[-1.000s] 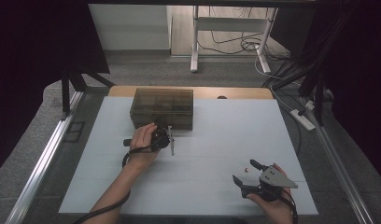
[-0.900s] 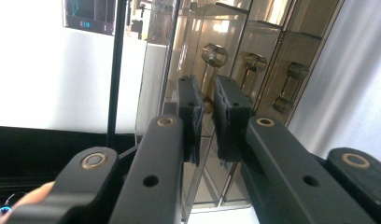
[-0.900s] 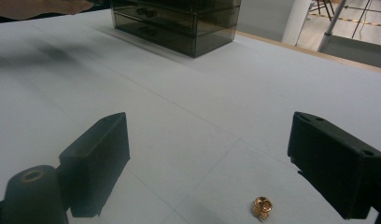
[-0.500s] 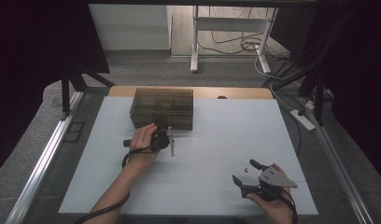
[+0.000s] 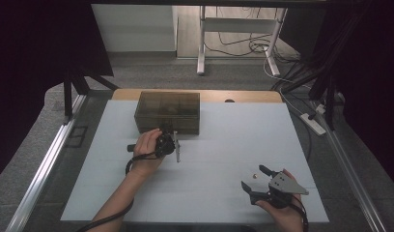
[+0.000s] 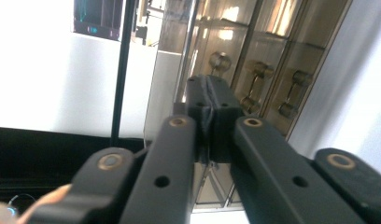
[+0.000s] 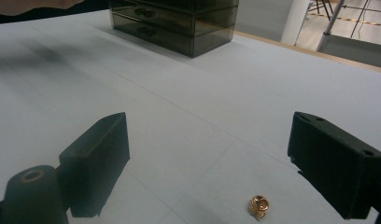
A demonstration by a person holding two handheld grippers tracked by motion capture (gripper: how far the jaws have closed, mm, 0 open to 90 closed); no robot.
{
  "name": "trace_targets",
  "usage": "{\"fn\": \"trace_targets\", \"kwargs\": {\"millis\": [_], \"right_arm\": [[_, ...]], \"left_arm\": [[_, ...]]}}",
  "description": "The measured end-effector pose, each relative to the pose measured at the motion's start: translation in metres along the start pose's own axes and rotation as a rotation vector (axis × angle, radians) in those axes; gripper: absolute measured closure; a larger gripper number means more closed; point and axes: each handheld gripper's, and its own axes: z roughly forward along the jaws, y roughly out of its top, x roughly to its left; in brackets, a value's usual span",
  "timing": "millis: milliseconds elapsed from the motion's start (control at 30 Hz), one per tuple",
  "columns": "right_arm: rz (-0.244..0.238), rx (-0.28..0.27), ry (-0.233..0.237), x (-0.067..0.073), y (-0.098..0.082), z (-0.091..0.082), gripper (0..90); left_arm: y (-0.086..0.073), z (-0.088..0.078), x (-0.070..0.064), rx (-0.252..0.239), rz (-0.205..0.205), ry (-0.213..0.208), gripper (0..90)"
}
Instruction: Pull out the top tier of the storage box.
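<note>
Overhead camera faces forward, down the tabletop (image 5: 224, 159); two low claw cameras — close in — share the drawer box (image 5: 167, 112) near its far edge.

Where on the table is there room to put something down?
Bare patches: the table between the two hands, and the stretch right of the drawer box. It is crowded where the left gripper sits against the box, and around the small gold ring by the right gripper.

Left gripper (image 6: 209, 114) fingers hide whichever drawer knob they pinch.
</note>
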Motion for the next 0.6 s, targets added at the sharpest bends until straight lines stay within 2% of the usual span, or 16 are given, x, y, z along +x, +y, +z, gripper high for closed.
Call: {"fn": "trace_targets", "kwargs": {"millis": [133,233,367,400,433,600], "right_arm": [[-0.001,-0.001,0.002,0.001,0.001,0.000,12.3],[-0.002,-0.001,0.002,0.001,0.001,0.000,12.3],[-0.002,0.000,0.003,0.001,0.000,0.000,12.4],[-0.001,0.000,0.003,0.000,0.000,0.000,12.3],[-0.002,0.000,0.003,0.000,0.000,0.000,12.3],[0.000,0.000,0.001,0.000,0.000,0.000,12.3]], "left_arm": [[-0.003,0.006,0.001,0.004,-0.002,-0.015,76.9],[-0.004,0.008,0.000,0.014,0.020,-0.010,72.5],[-0.002,0.013,-0.002,0.016,0.037,-0.005,71.9],[-0.002,0.014,-0.003,0.005,0.021,-0.008,72.0],[-0.001,0.014,-0.003,0.006,0.023,-0.004,72.3],[0.000,0.017,-0.004,0.024,0.056,-0.001,74.2]]}}
